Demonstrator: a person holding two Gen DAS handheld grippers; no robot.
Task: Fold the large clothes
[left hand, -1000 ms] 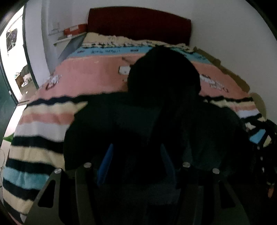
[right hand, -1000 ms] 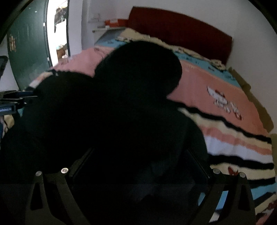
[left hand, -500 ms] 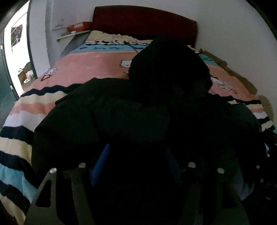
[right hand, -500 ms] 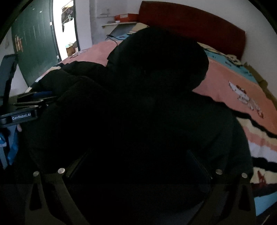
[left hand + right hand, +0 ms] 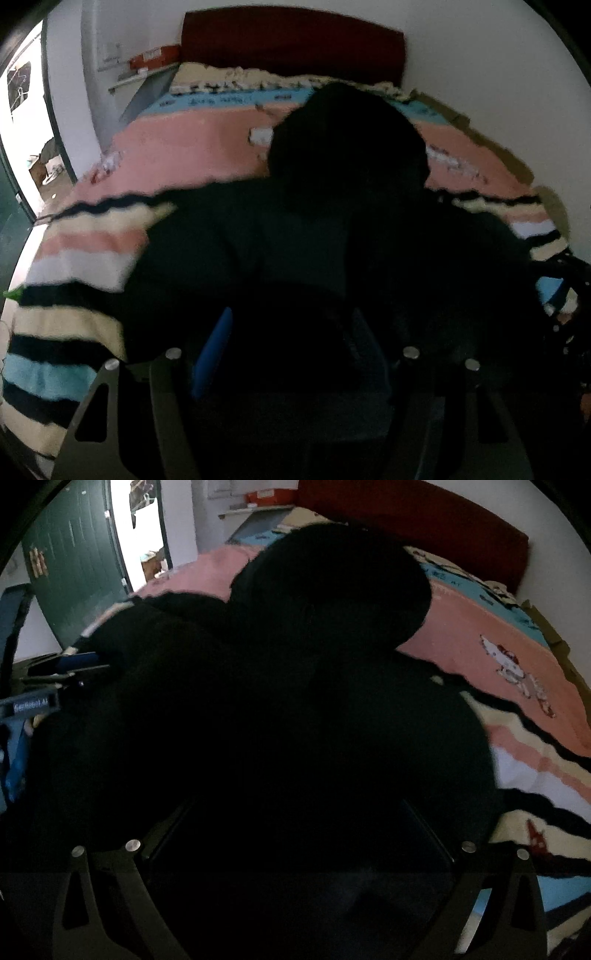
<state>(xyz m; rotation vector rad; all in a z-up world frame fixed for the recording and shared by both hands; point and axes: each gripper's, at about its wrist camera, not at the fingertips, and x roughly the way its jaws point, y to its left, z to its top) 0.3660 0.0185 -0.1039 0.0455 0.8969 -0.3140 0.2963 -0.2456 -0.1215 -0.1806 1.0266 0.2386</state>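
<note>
Spreading wide over dark cloth, my left gripper [image 5: 291, 354] shows its blue-padded fingers [image 5: 212, 350] standing apart; the jaws have just been opening, with a fold of the big black hooded jacket [image 5: 332, 240] lying between them, though it is too dark there to say the pads press on it. My right gripper [image 5: 299, 849] is sunk in the same black fabric, and I cannot tell whether its jaws are spread or pinching, for the tips are lost in shadow.

From the right wrist view the left gripper [image 5: 70, 668] reaches in from the left edge, its fingers at the jacket's near sleeve.

The jacket [image 5: 295, 701] lies spread across the foot end of the bed, its rounded hood [image 5: 347, 140] pointing toward the headboard and its sleeves out to both sides. Under it is the fleece blanket with pink, cream, black and pale blue stripes [image 5: 177, 147], printed with small cartoon figures. Beyond stands the dark red padded headboard [image 5: 291, 40] against the white wall [image 5: 480, 66]. To the left, a dark green door [image 5: 74, 565] stands beside a bright doorway [image 5: 136, 524].
</note>
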